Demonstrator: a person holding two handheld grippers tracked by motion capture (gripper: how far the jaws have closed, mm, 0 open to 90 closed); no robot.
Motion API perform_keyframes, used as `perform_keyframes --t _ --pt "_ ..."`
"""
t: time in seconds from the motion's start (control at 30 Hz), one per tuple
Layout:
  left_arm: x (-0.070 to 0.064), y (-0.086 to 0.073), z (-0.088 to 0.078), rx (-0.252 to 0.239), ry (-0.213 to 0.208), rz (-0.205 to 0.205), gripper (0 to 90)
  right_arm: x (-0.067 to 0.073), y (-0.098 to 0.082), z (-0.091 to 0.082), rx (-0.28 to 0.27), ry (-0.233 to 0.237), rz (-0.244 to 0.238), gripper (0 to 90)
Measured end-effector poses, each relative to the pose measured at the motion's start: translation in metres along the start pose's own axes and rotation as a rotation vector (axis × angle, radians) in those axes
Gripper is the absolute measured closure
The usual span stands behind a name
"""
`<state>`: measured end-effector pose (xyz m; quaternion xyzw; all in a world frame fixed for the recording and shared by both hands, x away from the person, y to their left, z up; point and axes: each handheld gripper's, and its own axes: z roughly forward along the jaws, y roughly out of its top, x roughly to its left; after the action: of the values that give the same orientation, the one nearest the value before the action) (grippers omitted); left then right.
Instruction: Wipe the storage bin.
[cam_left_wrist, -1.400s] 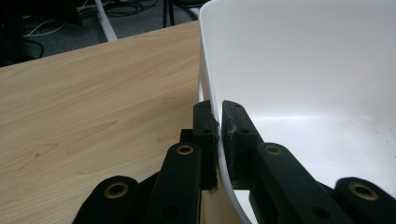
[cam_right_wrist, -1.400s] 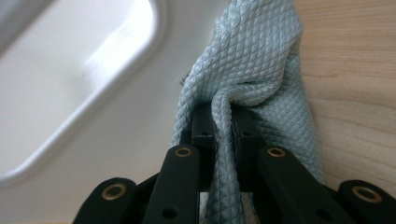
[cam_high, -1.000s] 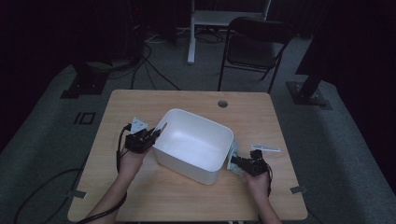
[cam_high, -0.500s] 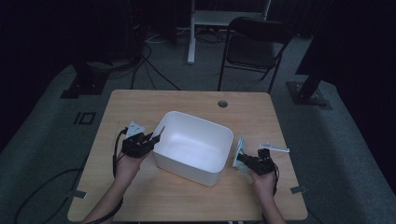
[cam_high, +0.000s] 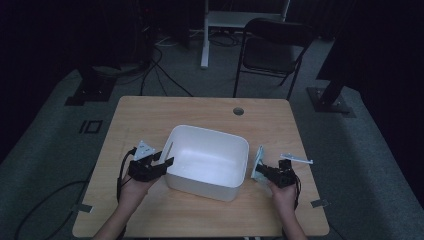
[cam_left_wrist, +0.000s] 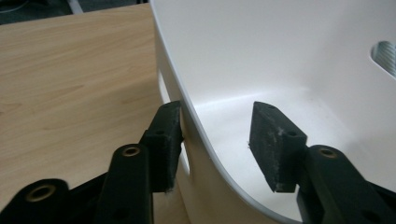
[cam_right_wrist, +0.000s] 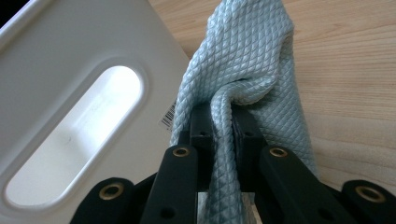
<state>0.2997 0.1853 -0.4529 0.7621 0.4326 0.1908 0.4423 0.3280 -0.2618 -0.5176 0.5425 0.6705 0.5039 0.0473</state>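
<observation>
now the pale blue quilted cloth (cam_right_wrist: 243, 79) is pinched in the right gripper (cam_high: 267, 172), just beside the white plastic tub (cam_high: 207, 162) mid wooden table (cam_high: 200, 107). left gripper (cam_left_wrist: 217, 130) straddles the tub's near wall; its jaws have just been opening, one pad (cam_left_wrist: 166, 140) at the wall, no clamp. looks like letting go of the tub; next, bring the cloth over the rim to wipe inside.
</observation>
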Motion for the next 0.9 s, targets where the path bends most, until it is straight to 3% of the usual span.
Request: perform_keyframes --t 0.23,0.33,0.43,0.5,0.6,0.73,0.9 --pt "-0.01 -0.008 -0.012 -0.001 -0.013 0.003 46.1 -0.001 0.0 -0.001 -0.003 0.002 0.006 81.7" --pt "-0.007 -0.008 -0.017 -0.031 -0.041 -0.012 44.3 0.0 0.0 -0.001 -0.002 0.003 0.006 81.7" --pt "-0.003 -0.002 -0.023 -0.055 -0.036 -0.011 38.8 -0.001 -0.001 -0.001 -0.001 0.002 0.007 81.7" --pt "0.0 0.003 -0.025 -0.064 -0.024 0.011 38.4 -0.001 -0.001 -0.001 -0.001 0.001 0.008 81.7" --pt "0.008 0.012 -0.022 -0.07 -0.038 0.034 36.5 -0.001 -0.001 -0.002 -0.001 0.004 0.008 81.7" --pt "0.026 0.024 -0.01 -0.074 -0.1 0.013 35.1 -0.001 -0.001 -0.001 0.002 0.004 0.007 81.7" --pt "0.043 0.037 0.008 -0.09 -0.131 0.055 34.3 -0.001 -0.001 -0.002 0.002 0.006 0.009 81.7"
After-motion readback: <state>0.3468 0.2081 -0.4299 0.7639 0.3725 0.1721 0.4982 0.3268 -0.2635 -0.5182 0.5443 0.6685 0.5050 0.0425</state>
